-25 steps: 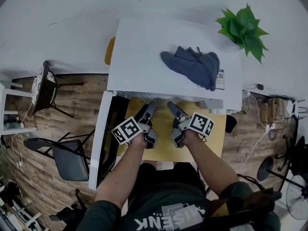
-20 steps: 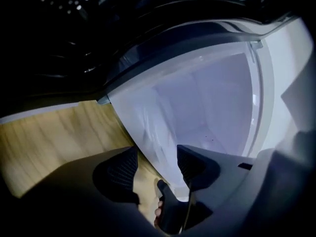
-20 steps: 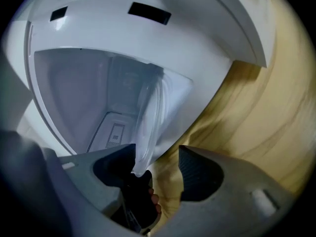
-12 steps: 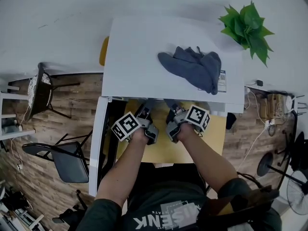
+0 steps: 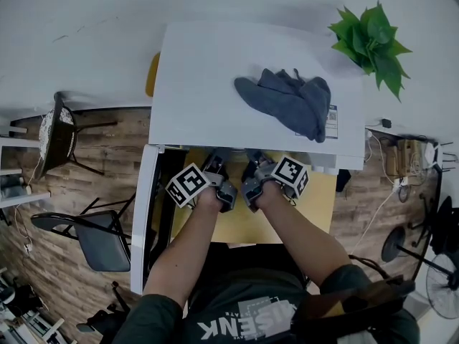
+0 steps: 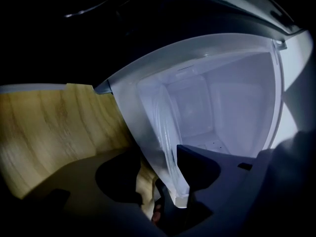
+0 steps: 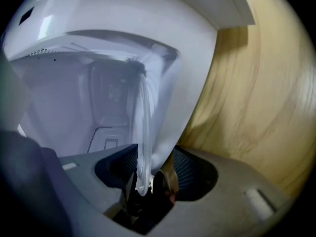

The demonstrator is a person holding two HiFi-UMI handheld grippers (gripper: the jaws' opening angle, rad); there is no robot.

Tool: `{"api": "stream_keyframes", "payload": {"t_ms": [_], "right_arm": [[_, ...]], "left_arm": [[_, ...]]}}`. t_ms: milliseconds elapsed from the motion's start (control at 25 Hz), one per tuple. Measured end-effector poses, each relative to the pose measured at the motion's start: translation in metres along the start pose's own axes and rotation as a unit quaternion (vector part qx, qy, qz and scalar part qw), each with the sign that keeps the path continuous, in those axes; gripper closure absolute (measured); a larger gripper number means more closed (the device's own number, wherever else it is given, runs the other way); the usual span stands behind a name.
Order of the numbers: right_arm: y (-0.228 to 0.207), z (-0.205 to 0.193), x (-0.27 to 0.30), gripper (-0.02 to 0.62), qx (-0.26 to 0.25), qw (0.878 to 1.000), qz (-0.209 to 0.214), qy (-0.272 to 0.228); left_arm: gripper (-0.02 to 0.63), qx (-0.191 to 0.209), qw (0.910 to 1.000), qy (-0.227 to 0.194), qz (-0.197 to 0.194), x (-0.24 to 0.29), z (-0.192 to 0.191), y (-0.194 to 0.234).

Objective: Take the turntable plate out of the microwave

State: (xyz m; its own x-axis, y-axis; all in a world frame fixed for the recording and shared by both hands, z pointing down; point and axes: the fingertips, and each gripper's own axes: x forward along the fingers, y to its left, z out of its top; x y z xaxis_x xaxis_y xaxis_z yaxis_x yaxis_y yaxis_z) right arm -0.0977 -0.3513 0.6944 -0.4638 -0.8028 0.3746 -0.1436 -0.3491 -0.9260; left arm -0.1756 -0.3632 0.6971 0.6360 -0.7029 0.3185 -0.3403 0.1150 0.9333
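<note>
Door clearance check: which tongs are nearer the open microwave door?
Left. The left tongs reach in beside the door; right tongs sit farther from it, their jaws just closing, plate rim between them.

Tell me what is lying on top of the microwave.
A crumpled blue-grey cloth lies on the microwave, on its white top toward the right side. A small label shows beside it near the edge; anything beneath the cloth is hidden.
</note>
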Motion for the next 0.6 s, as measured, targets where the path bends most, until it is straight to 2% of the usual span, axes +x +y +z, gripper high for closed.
{"api": "stream_keyframes", "payload": {"t_ms": [280, 400, 520, 600], "right_arm": [[0.002, -0.007, -0.009, 0.4, -0.008, 1.0, 0.012, 0.012], [0.01, -0.011, -0.017, 0.515, -0.02, 0.999, 0.026, 0.006], [0.01, -0.015, -0.021, 0.522, -0.023, 0.999, 0.036, 0.009], [0.009, -0.017, -0.023, 0.525, -0.025, 0.999, 0.042, 0.012]], "left_arm": [[0.402, -0.009, 0.9999, -0.001, -0.008, -0.007, -0.006, -0.002], [0.448, -0.004, 0.9999, -0.002, -0.014, -0.013, -0.012, -0.005], [0.463, -0.006, 0.9997, -0.004, -0.022, -0.017, -0.014, -0.006], [0.514, 0.004, 0.9996, -0.004, -0.028, -0.019, -0.016, -0.01]]}}
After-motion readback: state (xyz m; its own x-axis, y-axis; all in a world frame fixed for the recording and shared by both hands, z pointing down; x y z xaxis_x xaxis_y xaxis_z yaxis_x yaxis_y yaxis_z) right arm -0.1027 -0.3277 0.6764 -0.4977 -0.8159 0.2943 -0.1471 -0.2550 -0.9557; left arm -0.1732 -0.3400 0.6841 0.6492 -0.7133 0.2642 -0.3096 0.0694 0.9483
